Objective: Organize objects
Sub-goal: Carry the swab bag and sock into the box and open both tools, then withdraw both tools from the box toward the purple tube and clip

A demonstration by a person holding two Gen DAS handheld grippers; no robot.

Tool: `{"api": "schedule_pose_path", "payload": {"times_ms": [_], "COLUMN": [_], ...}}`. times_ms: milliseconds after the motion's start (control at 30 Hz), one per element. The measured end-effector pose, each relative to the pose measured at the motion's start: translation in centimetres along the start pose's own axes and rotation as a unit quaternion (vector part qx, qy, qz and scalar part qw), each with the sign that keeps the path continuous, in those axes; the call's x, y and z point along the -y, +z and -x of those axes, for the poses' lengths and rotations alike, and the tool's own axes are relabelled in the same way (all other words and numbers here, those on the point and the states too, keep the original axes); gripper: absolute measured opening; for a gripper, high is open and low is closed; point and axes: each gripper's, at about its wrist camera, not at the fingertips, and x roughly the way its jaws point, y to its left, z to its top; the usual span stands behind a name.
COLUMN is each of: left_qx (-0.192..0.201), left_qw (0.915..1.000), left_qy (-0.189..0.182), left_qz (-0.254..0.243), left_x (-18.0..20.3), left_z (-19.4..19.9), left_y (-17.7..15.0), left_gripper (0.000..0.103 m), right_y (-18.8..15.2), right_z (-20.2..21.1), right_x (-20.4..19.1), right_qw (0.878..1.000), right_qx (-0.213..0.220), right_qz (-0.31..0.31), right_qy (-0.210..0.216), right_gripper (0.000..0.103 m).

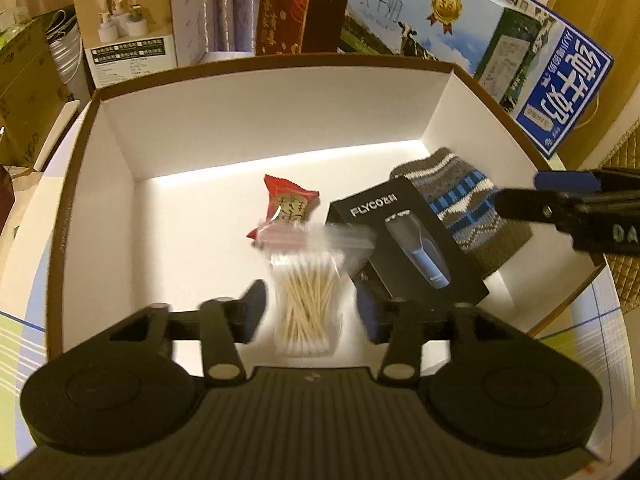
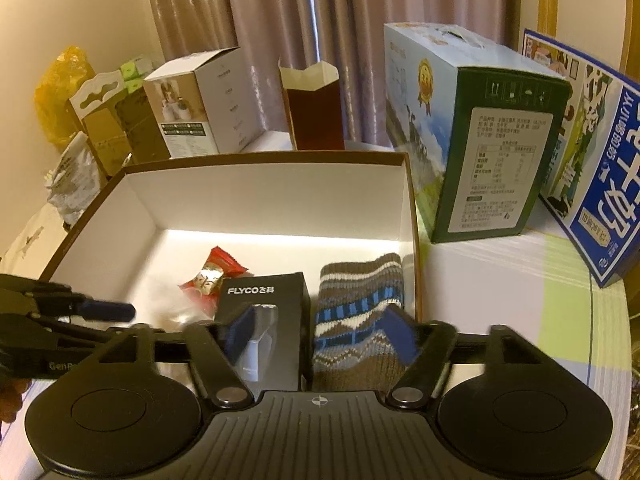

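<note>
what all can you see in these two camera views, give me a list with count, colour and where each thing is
storage box: one, white inside, brown rim, on the table.
cotton swab bag: one, clear, blurred, in the box between the left fingers.
red snack packet: one, mid box.
FLYCO shaver box: one, black, beside the swabs, overlapping the sock.
knitted sock: one, grey, blue and white, right side of the box.
milk cartons: two, blue and white, behind and right of the box.
small product box: one, white, behind the box.
dark red carton: one, open-topped, behind the box.
curtain: pale mauve, background.
left gripper: black, blue pads, open.
right gripper: same, open above shaver box and sock.
</note>
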Motion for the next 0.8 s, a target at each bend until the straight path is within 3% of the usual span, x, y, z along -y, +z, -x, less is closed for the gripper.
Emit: {"api": "schedule_pose_path", "payload": {"times_ms": [200, 800], "left_qx": [0.017, 0.056], "left_qw": [0.9998, 0.9981], "left_qy": [0.008, 0.023], "left_qz": [0.003, 0.007], "left_x": [-0.7, -1.5], "left_z": [1.7, 8.7], "left_y": [0.1, -1.7], "left_gripper": [0.067, 0.077], "right_y": [-0.6, -2.9], "right_z": [1.2, 6.7], "right_x": [-0.7, -2.5], "right_qw": [1.000, 0.999], "right_qx": [0.002, 0.029], "right_qz": [0.019, -0.013], "right_qy": [0.003, 0.008], "right_gripper": [0.087, 0.092]}}
